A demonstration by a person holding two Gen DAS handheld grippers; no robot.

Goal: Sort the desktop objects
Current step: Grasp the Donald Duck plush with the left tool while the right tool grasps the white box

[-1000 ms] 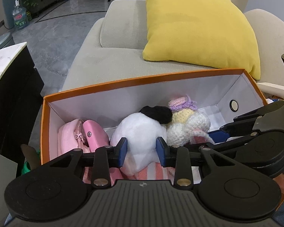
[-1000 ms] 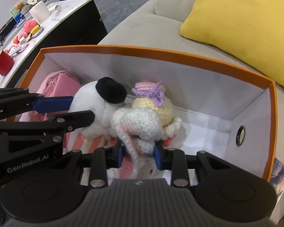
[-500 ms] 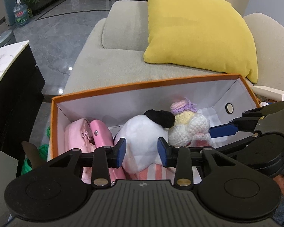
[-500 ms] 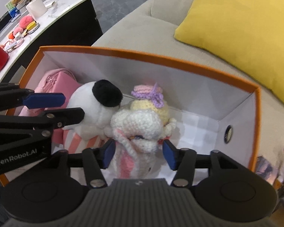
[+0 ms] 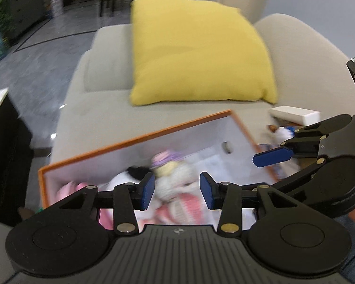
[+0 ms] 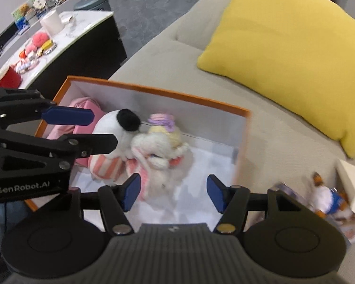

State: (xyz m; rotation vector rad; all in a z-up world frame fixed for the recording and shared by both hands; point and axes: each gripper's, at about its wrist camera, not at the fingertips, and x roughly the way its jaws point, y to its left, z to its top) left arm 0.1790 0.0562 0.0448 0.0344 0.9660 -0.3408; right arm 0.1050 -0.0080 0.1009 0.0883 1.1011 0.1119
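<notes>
An orange-rimmed white box (image 6: 158, 92) (image 5: 135, 139) sits on a beige sofa. Inside lie a white plush with a black ear (image 6: 113, 127), a crocheted white rabbit (image 6: 153, 151), a crocheted doll with a purple bow (image 6: 162, 123) and a pink pouch (image 6: 82, 108). My right gripper (image 6: 172, 193) is open and empty above the box's near side, over the rabbit. My left gripper (image 5: 176, 190) is open and empty above the box; the left wrist view is blurred. A small duck figure (image 6: 326, 198) lies right of the box.
A yellow cushion (image 6: 288, 47) (image 5: 198, 59) leans at the back of the sofa. A white box (image 6: 352, 184) sits by the duck figure. A marble counter (image 6: 66, 37) at left holds a red mug (image 6: 8, 78), a white cup and small toys.
My right gripper opened and let go of the crocheted rabbit, which now lies in the box. Both grippers pulled back and up; the views swung to the right.
</notes>
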